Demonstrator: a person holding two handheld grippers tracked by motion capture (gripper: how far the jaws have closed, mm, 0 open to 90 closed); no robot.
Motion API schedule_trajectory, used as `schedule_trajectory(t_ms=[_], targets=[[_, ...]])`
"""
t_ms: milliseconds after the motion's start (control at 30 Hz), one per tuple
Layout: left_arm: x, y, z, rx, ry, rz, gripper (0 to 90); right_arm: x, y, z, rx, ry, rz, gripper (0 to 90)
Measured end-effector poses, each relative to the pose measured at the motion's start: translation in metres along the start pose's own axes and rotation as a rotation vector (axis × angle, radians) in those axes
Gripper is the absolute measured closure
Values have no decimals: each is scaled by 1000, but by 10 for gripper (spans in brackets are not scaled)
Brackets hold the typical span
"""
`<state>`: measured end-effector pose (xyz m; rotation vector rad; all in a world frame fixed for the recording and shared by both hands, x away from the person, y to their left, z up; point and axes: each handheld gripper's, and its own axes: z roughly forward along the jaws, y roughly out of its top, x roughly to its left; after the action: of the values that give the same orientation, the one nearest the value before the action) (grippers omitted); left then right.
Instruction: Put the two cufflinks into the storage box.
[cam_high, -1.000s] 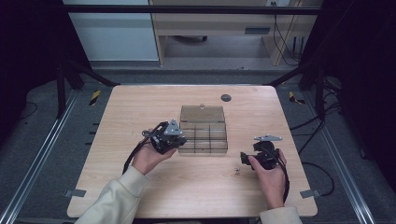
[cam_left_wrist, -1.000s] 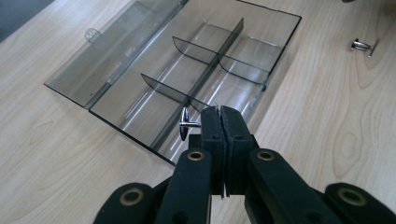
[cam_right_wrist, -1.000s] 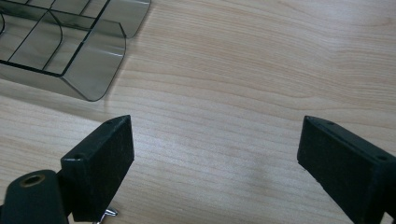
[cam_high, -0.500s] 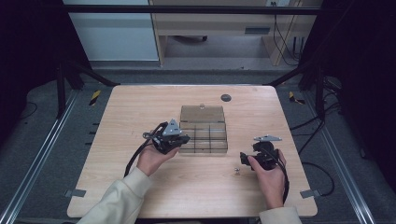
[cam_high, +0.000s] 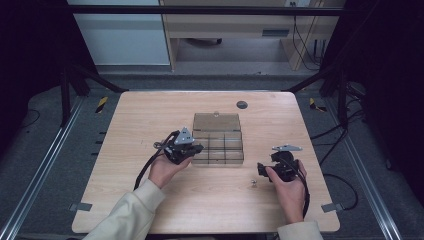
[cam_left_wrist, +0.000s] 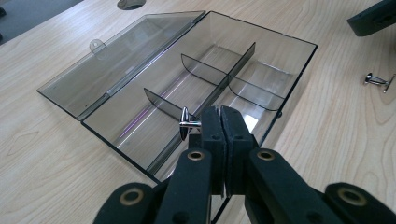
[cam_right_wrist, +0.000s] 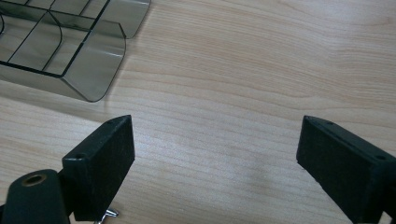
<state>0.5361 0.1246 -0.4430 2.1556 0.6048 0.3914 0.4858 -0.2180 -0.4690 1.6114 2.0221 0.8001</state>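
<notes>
A smoky transparent compartment box (cam_high: 218, 151) lies mid-table with its lid (cam_high: 216, 121) folded open at the back. My left gripper (cam_high: 194, 149) hovers at the box's left front corner. In the left gripper view its jaws (cam_left_wrist: 220, 113) are shut on a small chrome stud (cam_left_wrist: 187, 124), held above the nearest compartment (cam_left_wrist: 154, 126). A second chrome stud (cam_high: 253, 183) lies on the wood right of the box, also seen as a stud (cam_left_wrist: 376, 80) in that view. My right gripper (cam_high: 263, 168) rests low near it, open (cam_right_wrist: 215, 140), with bare wood between its fingers.
The box's rounded corner (cam_right_wrist: 88, 65) sits at the upper left of the right gripper view. A round dark grommet (cam_high: 242, 104) is set in the tabletop behind the box. A black metal frame (cam_high: 75, 82) surrounds the table.
</notes>
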Motion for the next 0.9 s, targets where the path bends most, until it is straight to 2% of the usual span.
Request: schedule_trajectory(t_ms=[133,267,433,700,900], targets=[[2,-3,2,2,6,-3,891,0,0,0,1,1,1,117],[5,-6,5,-13,5,-41,892,0,0,0,0,3,-2,117],[7,-8,10,3,-10,-66,891,0,0,0,1,3,2,117],[9,-9,14,24,-10,-74,890,0,0,1,4,4,6,117],[8,-9,14,33,-16,-64,888,0,0,1,2,7,2,118]])
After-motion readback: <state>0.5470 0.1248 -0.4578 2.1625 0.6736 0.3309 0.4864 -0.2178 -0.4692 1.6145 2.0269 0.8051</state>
